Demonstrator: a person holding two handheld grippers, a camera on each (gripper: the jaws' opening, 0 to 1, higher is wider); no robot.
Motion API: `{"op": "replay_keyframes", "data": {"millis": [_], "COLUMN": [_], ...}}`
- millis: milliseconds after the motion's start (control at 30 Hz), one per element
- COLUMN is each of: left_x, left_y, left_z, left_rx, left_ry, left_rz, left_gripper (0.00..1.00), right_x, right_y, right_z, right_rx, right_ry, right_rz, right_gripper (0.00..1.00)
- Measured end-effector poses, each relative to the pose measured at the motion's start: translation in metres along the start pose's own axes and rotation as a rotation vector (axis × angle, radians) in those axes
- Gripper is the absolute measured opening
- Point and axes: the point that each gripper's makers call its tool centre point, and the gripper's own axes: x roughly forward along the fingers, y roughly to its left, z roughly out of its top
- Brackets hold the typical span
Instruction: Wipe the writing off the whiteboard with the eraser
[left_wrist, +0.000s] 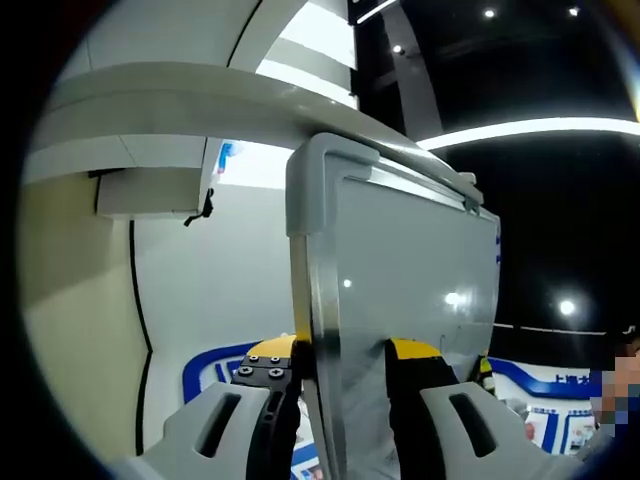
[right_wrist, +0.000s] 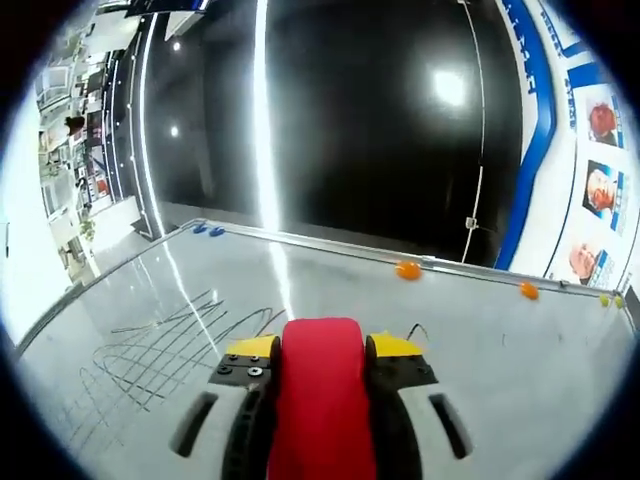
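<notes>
Between the right gripper's (right_wrist: 322, 400) jaws sits the red eraser (right_wrist: 321, 395), pinched from both sides and pointing forward over the whiteboard (right_wrist: 520, 380). Whether its face already touches the surface I cannot tell, since the gripper body hides the contact. Ahead and off to the left of the eraser in the right gripper view lies the writing (right_wrist: 165, 350), a tangle of dark crossing lines spreading toward the board's near-left part, with a loose stroke curling close to the jaws. Small magnets dot the far rim: two blue (right_wrist: 208, 230), two orange (right_wrist: 407, 269) and a yellowish one at the right end.

Over in the left gripper view, the left gripper (left_wrist: 343, 385) is clamped on the board's edge (left_wrist: 318, 300), one jaw on each side of the grey frame, steadying it.

To do the wiping well, I would keep that left hold firm so the board does not rock, lay the eraser flat rather than on a corner, and sweep leftward through the scribble in overlapping passes with even pressure. The likeliest fault is a tilted eraser leaving streaks or slipping in the jaws.
</notes>
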Motion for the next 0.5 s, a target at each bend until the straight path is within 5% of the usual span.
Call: {"op": "replay_keyframes", "data": {"millis": [333,500], "left_x": [-0.001,-0.001], "left_y": [-0.002,-0.003], "left_z": [-0.002,-0.003], "left_rx": [0.002,0.004], "left_ry": [-0.004,-0.005], "left_rz": [0.0,-0.002], "left_gripper": [0.36,0.36], "right_x": [-0.007,-0.009], "right_y": [0.003,0.003], "right_z": [-0.008,-0.01], "right_rx": [-0.04,-0.071], "right_ry": [0.104,0.093], "right_rz": [0.07,0.09], "right_gripper": [0.3,0.28]}}
